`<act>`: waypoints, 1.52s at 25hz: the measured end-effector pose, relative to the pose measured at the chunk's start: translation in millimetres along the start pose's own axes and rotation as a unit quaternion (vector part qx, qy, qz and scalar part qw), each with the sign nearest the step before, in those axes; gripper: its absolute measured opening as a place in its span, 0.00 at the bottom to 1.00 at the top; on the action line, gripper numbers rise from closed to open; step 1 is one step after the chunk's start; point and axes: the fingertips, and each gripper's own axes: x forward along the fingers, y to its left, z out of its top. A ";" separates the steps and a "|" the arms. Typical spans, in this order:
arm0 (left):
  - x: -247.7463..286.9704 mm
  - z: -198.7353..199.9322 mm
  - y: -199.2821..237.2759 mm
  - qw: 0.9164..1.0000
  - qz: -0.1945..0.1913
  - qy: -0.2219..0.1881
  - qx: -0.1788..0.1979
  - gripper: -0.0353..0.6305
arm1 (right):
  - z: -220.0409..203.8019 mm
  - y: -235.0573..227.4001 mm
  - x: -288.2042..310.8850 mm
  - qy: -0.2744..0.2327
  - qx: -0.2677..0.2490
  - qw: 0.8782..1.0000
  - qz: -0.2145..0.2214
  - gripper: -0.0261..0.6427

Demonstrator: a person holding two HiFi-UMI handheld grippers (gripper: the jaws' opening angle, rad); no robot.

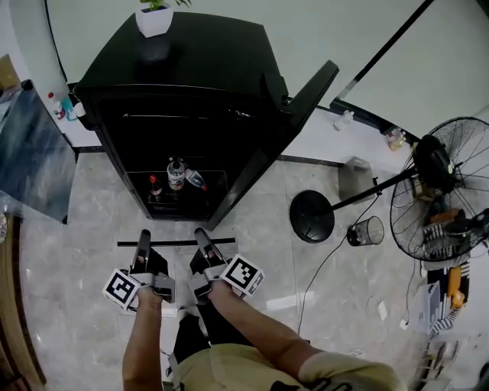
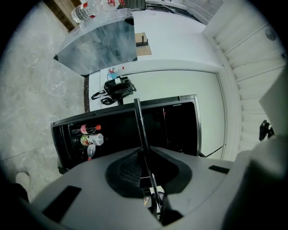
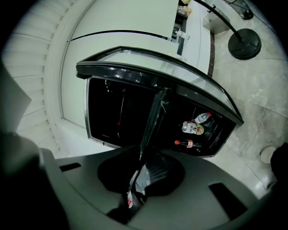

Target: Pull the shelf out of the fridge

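The black fridge (image 1: 183, 69) stands with its door (image 1: 309, 95) swung open to the right. The shelf (image 1: 176, 243) is a thin glass pane with a dark edge, held level in front of the fridge and outside it. My left gripper (image 1: 142, 244) is shut on its left part and my right gripper (image 1: 203, 238) on its right part. In the left gripper view the shelf (image 2: 138, 121) runs edge-on out of the left gripper (image 2: 145, 155). The right gripper view shows the shelf (image 3: 153, 121) the same way, coming out of the right gripper (image 3: 143, 155).
Bottles and a can (image 1: 177, 177) lie in the fridge's bottom compartment. A white plant pot (image 1: 154, 21) sits on top. A standing fan (image 1: 439, 191) with its round base (image 1: 312, 216) and a wire bin (image 1: 365, 230) stand to the right. A glass table (image 1: 34, 153) is at the left.
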 end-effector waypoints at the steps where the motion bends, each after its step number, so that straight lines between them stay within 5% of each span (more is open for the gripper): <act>1: -4.0 0.1 -6.2 1.000 -0.002 0.001 0.002 0.12 | -1.0 5.3 -4.3 0.000 0.000 1.000 0.002 0.11; 18: -66.9 21.9 -90.8 0.999 -0.015 -0.018 0.032 0.11 | -27.8 94.6 -45.8 0.032 -0.026 0.998 0.041 0.12; 38: -117.8 35.4 -150.7 0.994 -0.042 -0.075 0.063 0.12 | -51.1 145.8 -68.4 0.097 -0.080 0.989 0.072 0.15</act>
